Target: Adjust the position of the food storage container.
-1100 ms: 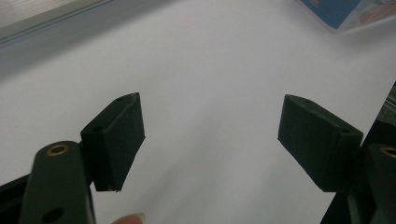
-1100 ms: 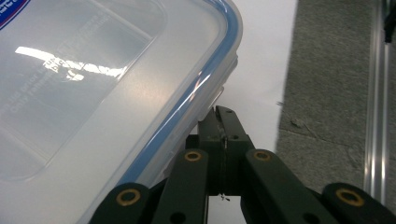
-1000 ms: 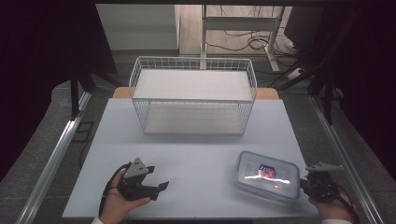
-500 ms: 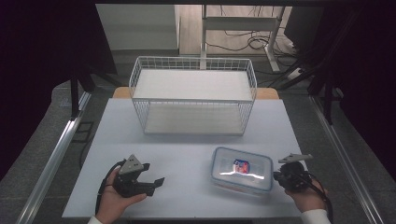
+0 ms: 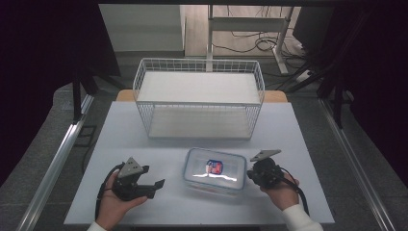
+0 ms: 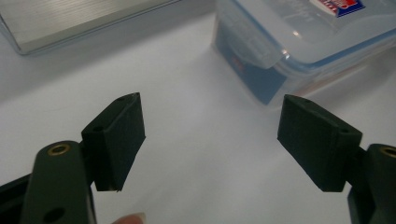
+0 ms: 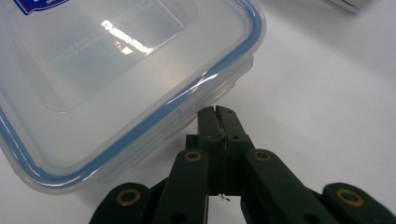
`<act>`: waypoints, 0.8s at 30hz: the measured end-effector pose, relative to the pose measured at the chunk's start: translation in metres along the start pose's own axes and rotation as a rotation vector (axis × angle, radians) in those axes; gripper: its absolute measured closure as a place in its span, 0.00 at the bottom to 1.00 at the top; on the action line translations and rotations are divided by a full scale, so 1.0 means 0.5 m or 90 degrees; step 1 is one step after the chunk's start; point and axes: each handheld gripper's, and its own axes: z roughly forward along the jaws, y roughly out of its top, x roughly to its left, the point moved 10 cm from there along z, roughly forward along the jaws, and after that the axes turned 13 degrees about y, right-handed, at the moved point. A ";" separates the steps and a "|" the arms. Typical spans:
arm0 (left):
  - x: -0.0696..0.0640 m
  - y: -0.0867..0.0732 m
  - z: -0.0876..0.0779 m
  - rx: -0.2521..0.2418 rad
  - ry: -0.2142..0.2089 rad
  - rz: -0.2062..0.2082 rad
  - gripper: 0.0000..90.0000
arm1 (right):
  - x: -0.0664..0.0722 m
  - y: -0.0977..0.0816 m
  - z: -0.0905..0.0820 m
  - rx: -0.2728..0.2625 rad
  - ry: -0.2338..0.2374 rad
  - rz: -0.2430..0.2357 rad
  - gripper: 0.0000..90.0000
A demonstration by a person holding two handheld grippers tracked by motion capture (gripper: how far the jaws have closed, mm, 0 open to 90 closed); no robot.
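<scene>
A clear plastic food container (image 5: 214, 171) with a blue-rimmed snap lid lay flat on the white table (image 5: 144, 139), near the front edge and a little right of the middle. A red and blue label (image 5: 215, 167) sat on the lid. The lid was on, and one of its side latches (image 6: 250, 44) showed folded down in the left gripper view.

The right gripper (image 5: 249, 175) was at the container's right end, its jaws pressed fully together with nothing between them. In the right gripper view the closed tips (image 7: 218, 112) met the container's lower wall just under the lid's blue rim (image 7: 196, 93), so the gripper was touching the box rather than gripping it. The person's right hand (image 5: 279, 190) held it low over the table.

The left gripper (image 5: 159, 185) lay well apart from the container, on its left, in the person's left hand (image 5: 115, 202). Its jaws stood wide apart and empty, pointing towards the container's near corner across bare table.

Behind the container, towards the far edge of the table, stood a white wire basket (image 5: 199, 103).
</scene>
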 end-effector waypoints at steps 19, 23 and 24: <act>0.008 -0.003 0.003 0.001 0.008 -0.009 0.25 | 0.012 0.073 0.065 0.008 0.005 -0.046 0.99; 0.009 -0.005 0.005 0.003 0.008 -0.010 0.25 | 0.013 0.076 0.069 0.005 0.006 -0.050 0.99; 0.010 -0.005 0.004 0.002 0.008 -0.011 0.25 | 0.010 0.076 0.063 -0.002 0.006 -0.038 0.99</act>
